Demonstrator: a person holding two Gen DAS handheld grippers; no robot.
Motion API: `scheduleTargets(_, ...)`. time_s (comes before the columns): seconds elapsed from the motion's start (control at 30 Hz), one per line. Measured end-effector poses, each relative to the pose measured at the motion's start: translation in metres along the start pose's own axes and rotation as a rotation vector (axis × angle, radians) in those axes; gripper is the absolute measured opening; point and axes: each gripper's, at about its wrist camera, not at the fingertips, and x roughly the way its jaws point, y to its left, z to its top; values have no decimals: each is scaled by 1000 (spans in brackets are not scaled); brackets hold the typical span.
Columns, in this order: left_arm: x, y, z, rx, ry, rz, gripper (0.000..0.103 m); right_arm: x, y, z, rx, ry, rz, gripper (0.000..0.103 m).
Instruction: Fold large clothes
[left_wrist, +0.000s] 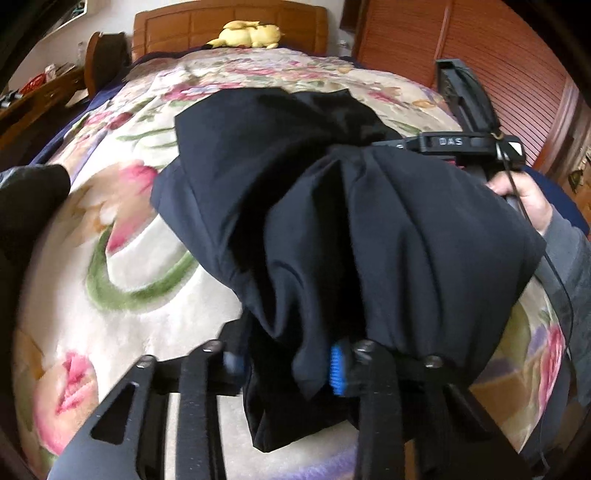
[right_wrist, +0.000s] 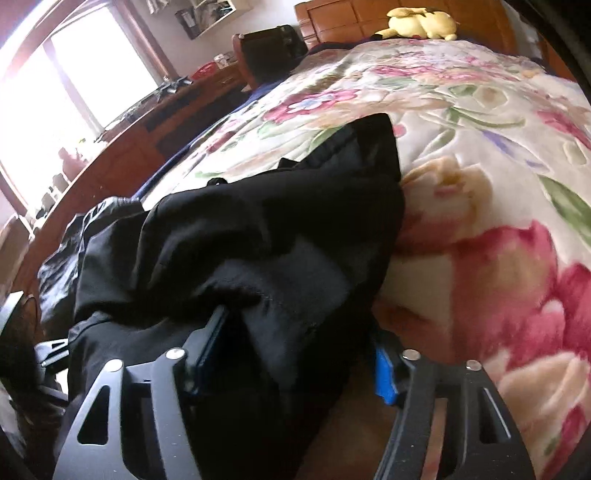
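One dark navy garment (left_wrist: 280, 177), bunched and creased, lies on floral bed blanket (left_wrist: 110, 258). Left hand-held gripper (left_wrist: 284, 365) pinches its near fold. Right hand-held gripper (right_wrist: 295, 354) has cloth between fingers; grip unclear, possibly loose. One yellow plush toy (left_wrist: 247, 35) by headboard.

The bed (left_wrist: 110, 277) wears a cream blanket (left_wrist: 155, 325) with big pink flowers and green stems. A dark garment (left_wrist: 258, 177) lies bunched across its middle, and up by the wooden headboard (left_wrist: 229, 22) a yellow plush toy (left_wrist: 249, 35) rests.
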Motion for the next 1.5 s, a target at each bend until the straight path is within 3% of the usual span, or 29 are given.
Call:
scheduleTargets(0.03,-4,-1,0,4,-18,4,21,0,3,0,-12,-3,1,52)
scheduleTargets(0.1,-15,-4,-1,14,-59,11,17,-4,10,-1,-56,-29,-17,31)
scheduleTargets(0.2,-35,-5,-3,9,-119,3,15,-16,21,-1,-86,-83,-54,20)
scheduleTargets(0.43,-87,-1,-4,-2,-239,23,13,-65,67,-3,-158,-209,-117,15)
scheduleTargets(0.73,-174,43,-10,9,-352,118,11,-85,146,23,-245,-278,-86,14)
scheduleTargets(1.0,-219,109,-26,-7,-376,265,10,-45,228,55,-314,-308,-23,13)
scheduleTargets(1.3,-281,203,-36,-62,-380,475,9,16,334,97,-405,-335,134,13)
scheduleTargets(1.5,-266,275,-67,-153,-252,610,10,104,365,86,-418,-229,151,16)
